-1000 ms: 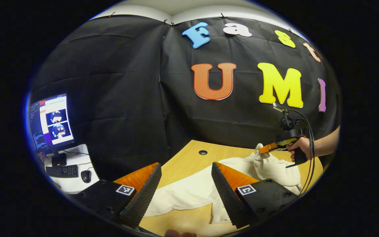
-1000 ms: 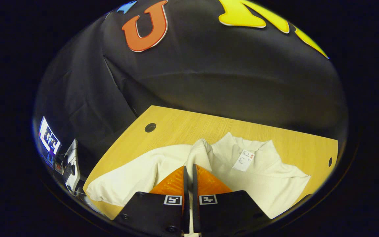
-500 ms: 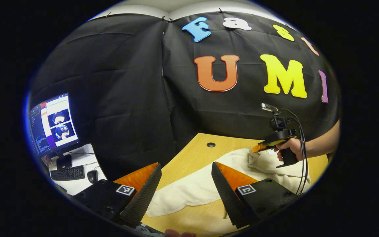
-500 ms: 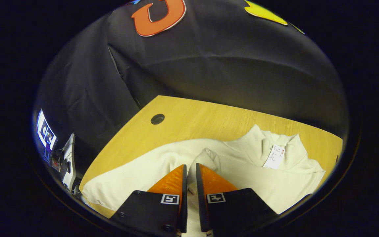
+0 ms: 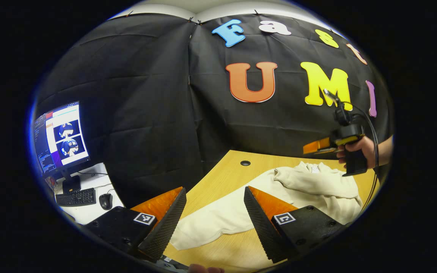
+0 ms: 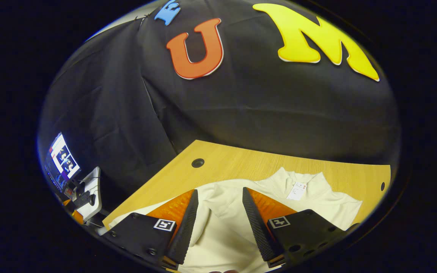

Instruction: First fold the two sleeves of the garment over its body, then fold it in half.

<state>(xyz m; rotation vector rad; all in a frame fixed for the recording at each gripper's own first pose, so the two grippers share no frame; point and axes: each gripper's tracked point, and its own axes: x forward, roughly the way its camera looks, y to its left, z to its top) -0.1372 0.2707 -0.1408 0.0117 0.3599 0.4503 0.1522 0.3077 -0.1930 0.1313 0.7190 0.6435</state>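
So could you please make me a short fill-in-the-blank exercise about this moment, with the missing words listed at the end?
1. The cream garment lies on a wooden ____.
2. The fingers of the right gripper stand ____, with nothing held between them.
3. In the left gripper view, one sleeve lies folded over the garment's ____.
4. The left gripper is ____, with the cloth lying beyond its fingers.

Missing words: table; open; body; open
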